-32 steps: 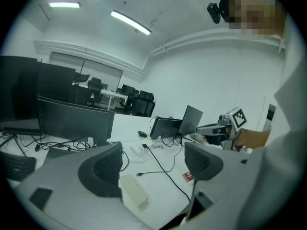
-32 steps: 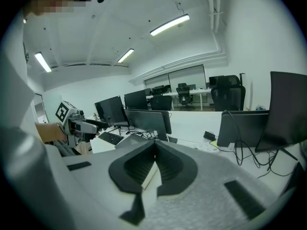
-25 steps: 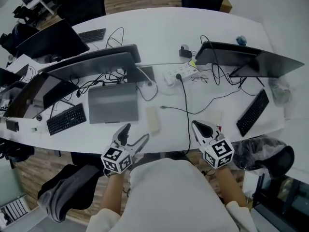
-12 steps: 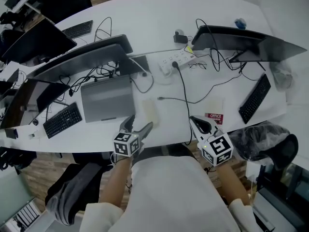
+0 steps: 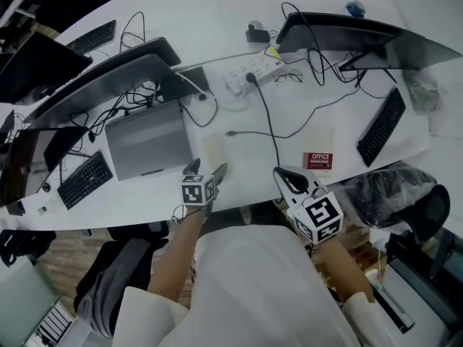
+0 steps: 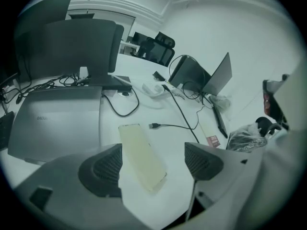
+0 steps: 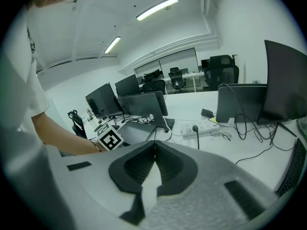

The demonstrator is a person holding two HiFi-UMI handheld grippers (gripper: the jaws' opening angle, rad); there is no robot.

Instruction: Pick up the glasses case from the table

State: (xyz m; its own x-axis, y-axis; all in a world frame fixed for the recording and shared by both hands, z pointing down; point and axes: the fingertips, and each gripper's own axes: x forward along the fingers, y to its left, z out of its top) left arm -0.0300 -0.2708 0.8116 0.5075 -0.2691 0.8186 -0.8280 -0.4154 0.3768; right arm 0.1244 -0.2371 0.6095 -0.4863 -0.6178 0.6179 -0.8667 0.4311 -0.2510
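The glasses case [image 5: 213, 150] is a long, pale cream slab lying flat on the white table [image 5: 217, 27], just right of a grey closed laptop [image 5: 148, 137]. My left gripper [image 5: 205, 169] is open at the case's near end. In the left gripper view the case [image 6: 140, 153] runs away from me, and its near end lies between the two dark pads [image 6: 106, 168] of the left gripper [image 6: 153, 166], touching neither. My right gripper [image 5: 284, 179] is shut and empty over the table's front edge. Its pads [image 7: 165, 166] meet at the tips of the right gripper [image 7: 154, 152].
A loose USB cable [image 5: 239, 132] lies just beyond the case. A black cord [image 5: 271, 132] runs from a power strip [image 5: 253, 69] to the table edge. A red card [image 5: 318, 160], spectacles [image 5: 293, 76], keyboards [image 5: 381, 127] and monitors [image 5: 340, 31] crowd the table.
My left gripper has moved forward over the table until its open jaws reach the case's near end. The right gripper has stayed shut at the table edge.
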